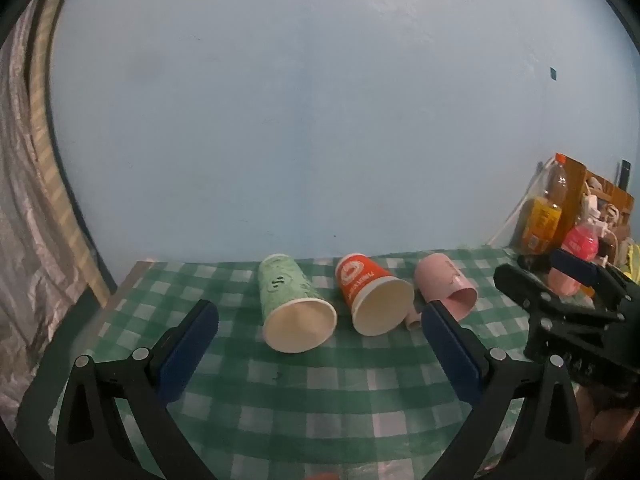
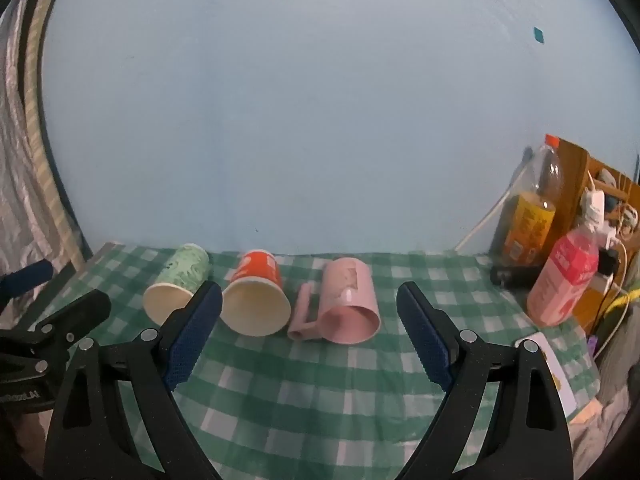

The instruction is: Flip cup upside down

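Note:
Three cups lie on their sides on the green checked tablecloth (image 1: 320,392), mouths toward me: a green paper cup (image 1: 294,300) (image 2: 176,286), an orange paper cup (image 1: 372,294) (image 2: 256,294) and a pink mug with a handle (image 1: 448,284) (image 2: 348,304). My left gripper (image 1: 320,316) is open and empty, a little short of the green and orange cups. My right gripper (image 2: 310,300) is open and empty, short of the orange cup and pink mug. The right gripper also shows in the left wrist view (image 1: 532,276), at the right.
A pale blue wall (image 1: 320,120) rises right behind the cups. At the right stand an orange-capped bottle (image 2: 528,208), a pink bottle (image 2: 560,280), a wooden box (image 2: 600,184) with cables, and a white card (image 2: 556,372). A curtain (image 1: 24,220) hangs at the left.

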Tool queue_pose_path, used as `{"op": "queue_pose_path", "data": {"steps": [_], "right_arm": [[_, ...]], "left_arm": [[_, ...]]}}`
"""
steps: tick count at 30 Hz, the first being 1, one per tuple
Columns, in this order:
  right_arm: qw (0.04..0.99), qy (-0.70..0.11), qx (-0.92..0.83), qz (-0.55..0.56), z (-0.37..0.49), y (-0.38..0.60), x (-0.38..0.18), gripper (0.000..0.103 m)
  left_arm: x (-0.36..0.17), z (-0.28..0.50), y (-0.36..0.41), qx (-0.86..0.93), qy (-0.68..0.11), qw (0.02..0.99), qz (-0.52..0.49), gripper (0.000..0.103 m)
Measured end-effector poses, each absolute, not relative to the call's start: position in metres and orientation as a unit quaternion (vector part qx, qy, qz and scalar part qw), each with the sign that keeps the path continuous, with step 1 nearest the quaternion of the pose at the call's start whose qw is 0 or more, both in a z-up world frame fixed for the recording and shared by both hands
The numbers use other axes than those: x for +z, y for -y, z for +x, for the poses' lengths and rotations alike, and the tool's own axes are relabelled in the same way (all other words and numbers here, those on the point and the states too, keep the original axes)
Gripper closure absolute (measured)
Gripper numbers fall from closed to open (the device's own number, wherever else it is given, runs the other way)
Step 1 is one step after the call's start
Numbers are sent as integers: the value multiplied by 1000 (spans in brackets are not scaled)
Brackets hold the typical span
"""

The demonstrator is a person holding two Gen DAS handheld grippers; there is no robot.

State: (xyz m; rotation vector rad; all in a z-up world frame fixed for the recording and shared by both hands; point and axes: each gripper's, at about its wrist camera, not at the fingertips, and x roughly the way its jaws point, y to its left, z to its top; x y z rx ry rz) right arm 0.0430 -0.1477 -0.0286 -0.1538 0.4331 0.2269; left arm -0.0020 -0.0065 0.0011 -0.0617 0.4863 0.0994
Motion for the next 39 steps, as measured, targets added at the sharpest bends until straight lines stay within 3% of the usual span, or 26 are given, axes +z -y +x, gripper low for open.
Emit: {"op": "queue_pose_path", "data": {"steps": [39], "right_arm": [[960, -209, 171, -74, 46, 177, -39, 15]], "left_arm": [[1, -16, 6, 78, -213, 973, -36, 0]]}}
